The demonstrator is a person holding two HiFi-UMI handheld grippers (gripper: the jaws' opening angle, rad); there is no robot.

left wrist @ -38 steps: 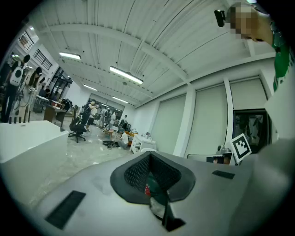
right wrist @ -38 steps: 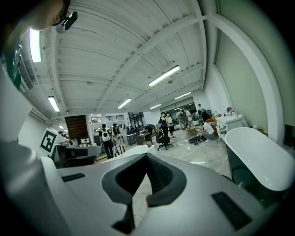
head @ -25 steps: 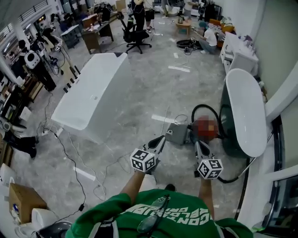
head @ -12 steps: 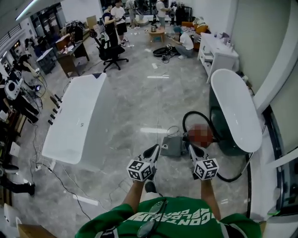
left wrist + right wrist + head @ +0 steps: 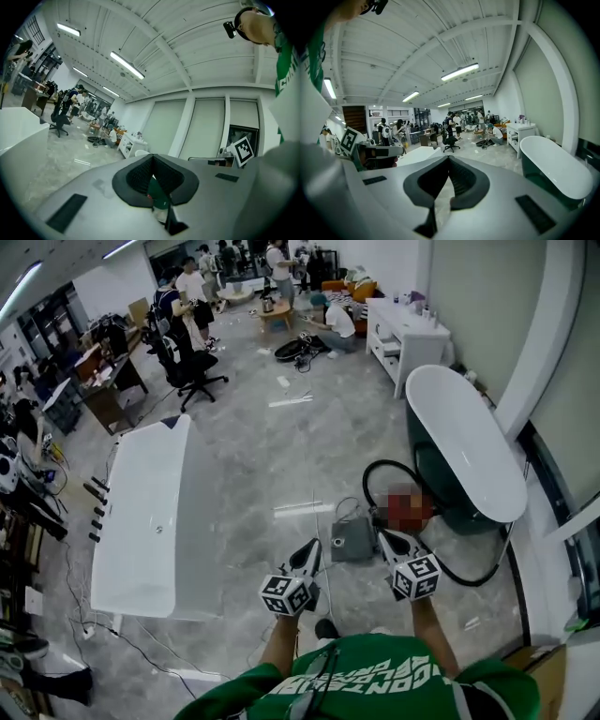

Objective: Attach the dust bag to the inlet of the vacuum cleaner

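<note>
A grey boxy unit [image 5: 352,538] lies on the floor, with a black hose [image 5: 380,472] looping beside it; a blurred patch covers the spot where the hose ends. No dust bag shows plainly in any view. In the head view my left gripper [image 5: 312,547] hangs just left of the grey unit and above it. My right gripper [image 5: 382,535] hangs just right of it. Both point up and forward into the room. In the left gripper view the left gripper [image 5: 151,157] is shut on nothing. In the right gripper view the right gripper [image 5: 449,158] is shut and empty too.
A dark green bathtub with a white rim [image 5: 464,442] stands at the right, against the hose. A white bathtub [image 5: 141,512] stands at the left. Cables [image 5: 122,638] trail over the floor at lower left. Several people, an office chair [image 5: 192,367] and desks fill the far end.
The head view has swung, so both tubs and the grey unit have slid in the frame. Both grippers stay shut and side by side above the unit.
</note>
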